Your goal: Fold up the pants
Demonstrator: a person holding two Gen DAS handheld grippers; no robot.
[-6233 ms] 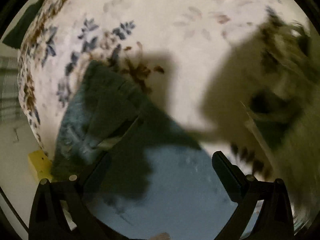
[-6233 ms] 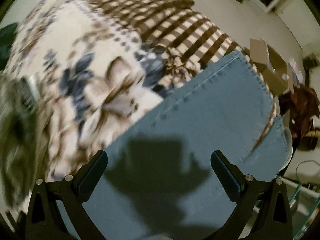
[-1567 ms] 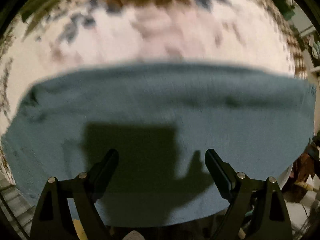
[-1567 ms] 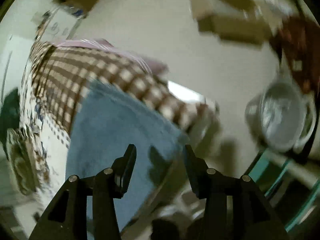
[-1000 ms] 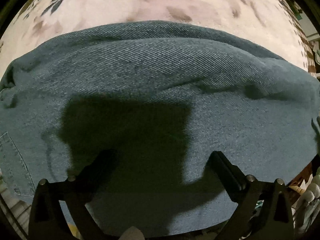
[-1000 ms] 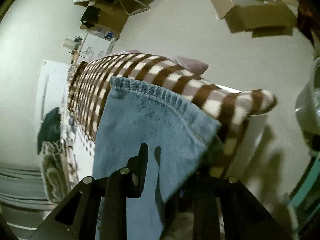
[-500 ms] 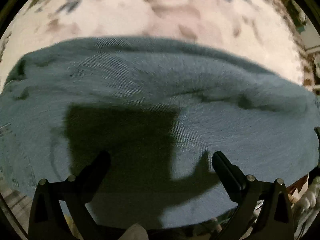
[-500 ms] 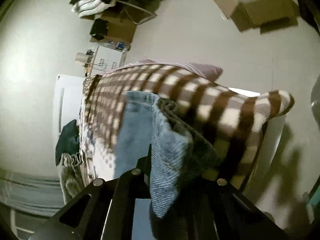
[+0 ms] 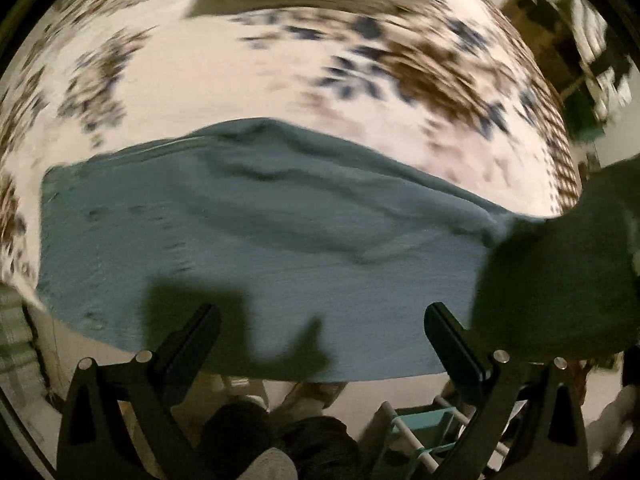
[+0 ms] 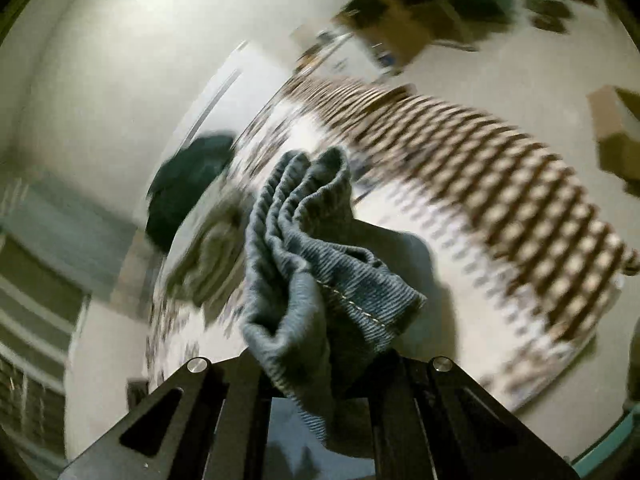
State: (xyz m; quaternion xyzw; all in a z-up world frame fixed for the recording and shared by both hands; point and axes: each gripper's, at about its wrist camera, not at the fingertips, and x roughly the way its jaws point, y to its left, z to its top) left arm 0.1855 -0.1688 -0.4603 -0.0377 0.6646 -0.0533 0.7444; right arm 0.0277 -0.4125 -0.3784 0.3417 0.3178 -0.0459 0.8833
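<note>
Blue denim pants [image 9: 280,240] lie across a bed with a floral blanket [image 9: 240,72]. My left gripper [image 9: 320,332] is open and empty, hovering above the near edge of the pants. My right gripper [image 10: 316,364] is shut on a bunched hem end of the pants [image 10: 312,264] and holds it lifted above the bed. That raised end shows as a dark fold [image 9: 560,272] at the right of the left wrist view.
The blanket has a brown checked border [image 10: 500,184] at the bed's far side. A dark garment [image 10: 188,176] lies at the bed's corner. Cardboard boxes [image 10: 616,128] stand on the floor. A teal and white rack [image 9: 424,432] stands below the bed edge.
My right gripper has lifted the gripped pant end and swung it over the bed. My left gripper has pulled back, so more of the blanket and the floor shows.
</note>
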